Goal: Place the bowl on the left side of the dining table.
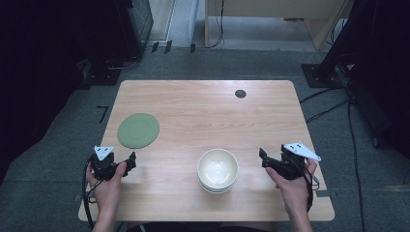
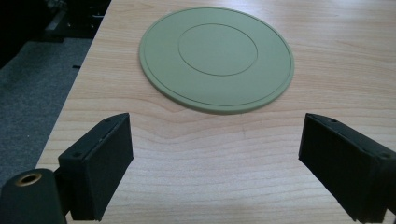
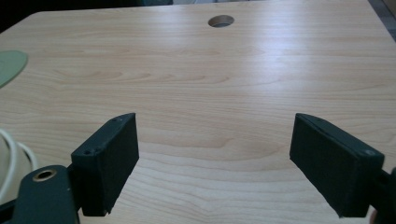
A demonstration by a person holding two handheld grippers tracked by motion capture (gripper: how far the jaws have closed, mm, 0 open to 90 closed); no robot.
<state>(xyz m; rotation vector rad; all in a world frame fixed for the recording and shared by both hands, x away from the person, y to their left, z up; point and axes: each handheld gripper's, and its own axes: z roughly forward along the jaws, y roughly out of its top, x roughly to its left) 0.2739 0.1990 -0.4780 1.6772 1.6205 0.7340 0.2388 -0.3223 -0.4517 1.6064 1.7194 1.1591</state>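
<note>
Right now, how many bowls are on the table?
2, it seems: a white bowl near the front edge, between the grippers, nested in a second whose rim peeks out below. More could be hidden in the stack. The green disc at left is flat.

Lab: floor cables [image 1: 333, 104], dark equipment stands [image 1: 333, 53].

Nothing to read here.
From where I stand, no lettering, label, brand or number shows on anything.
</note>
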